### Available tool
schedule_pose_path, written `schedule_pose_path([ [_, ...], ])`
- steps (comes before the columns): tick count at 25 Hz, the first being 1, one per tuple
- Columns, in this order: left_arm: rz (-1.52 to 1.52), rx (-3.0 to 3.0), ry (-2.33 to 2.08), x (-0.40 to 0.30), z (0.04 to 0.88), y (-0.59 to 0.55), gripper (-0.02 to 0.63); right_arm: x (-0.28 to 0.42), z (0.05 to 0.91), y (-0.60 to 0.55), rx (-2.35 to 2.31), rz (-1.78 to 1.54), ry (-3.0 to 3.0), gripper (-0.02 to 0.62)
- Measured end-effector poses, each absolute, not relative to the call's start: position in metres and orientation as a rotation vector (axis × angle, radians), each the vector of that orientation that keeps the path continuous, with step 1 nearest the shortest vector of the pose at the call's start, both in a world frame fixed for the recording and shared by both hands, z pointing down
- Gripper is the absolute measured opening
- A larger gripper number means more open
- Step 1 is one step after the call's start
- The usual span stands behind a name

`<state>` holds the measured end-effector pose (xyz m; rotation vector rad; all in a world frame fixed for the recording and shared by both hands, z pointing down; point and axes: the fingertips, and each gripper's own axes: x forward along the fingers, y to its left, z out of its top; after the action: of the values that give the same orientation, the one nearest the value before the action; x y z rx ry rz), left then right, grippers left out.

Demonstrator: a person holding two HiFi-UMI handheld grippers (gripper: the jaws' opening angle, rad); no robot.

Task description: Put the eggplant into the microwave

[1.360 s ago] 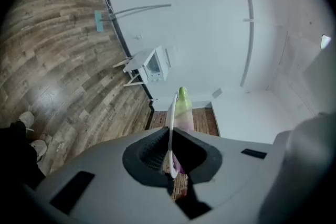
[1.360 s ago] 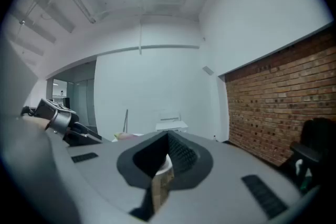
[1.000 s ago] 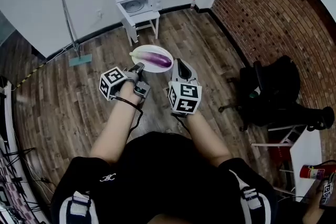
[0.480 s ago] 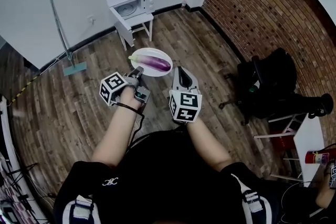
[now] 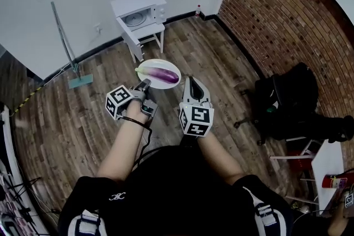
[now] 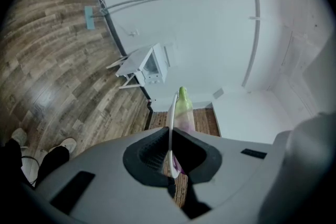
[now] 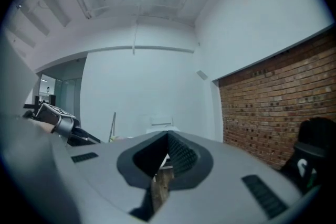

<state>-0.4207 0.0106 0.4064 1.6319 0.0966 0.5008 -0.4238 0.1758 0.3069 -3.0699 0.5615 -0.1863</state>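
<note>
A purple eggplant (image 5: 164, 74) with a green stem end lies on a white oval plate (image 5: 156, 62) held out over the wooden floor. My left gripper (image 5: 145, 84) is shut on the plate's near rim. In the left gripper view the plate (image 6: 172, 118) stands edge-on between the jaws, with the eggplant (image 6: 184, 107) beyond it. My right gripper (image 5: 191, 81) hangs just right of the plate, shut and empty, not touching it. The white microwave (image 5: 139, 8) sits on a small white stand (image 5: 148, 35) against the far wall, also seen in the left gripper view (image 6: 152, 64).
A mop (image 5: 65, 41) leans on the white wall left of the microwave. A brick wall (image 5: 276, 14) runs along the right side. A black chair with bags (image 5: 290, 105) stands at the right. Wooden floor (image 5: 182, 47) lies between me and the stand.
Both grippers and the plate with the eggplant have moved forward together, toward the microwave. The hold on the plate is the same.
</note>
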Motion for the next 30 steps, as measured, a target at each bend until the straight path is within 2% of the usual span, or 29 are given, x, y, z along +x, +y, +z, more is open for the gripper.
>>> schedule_pose_path([
  [14, 0.405, 1.622, -0.023, -0.246, 0.398, 0.058, 0.020, -0.237, 0.297, 0.216, -3.047, -0.190, 0.849, 0.008],
  [30, 0.382, 1.625, -0.107, -0.136, 0.422, 0.080, 0.020, -0.116, 0.322, 0.252, -3.011, -0.292, 0.951, 0.008],
])
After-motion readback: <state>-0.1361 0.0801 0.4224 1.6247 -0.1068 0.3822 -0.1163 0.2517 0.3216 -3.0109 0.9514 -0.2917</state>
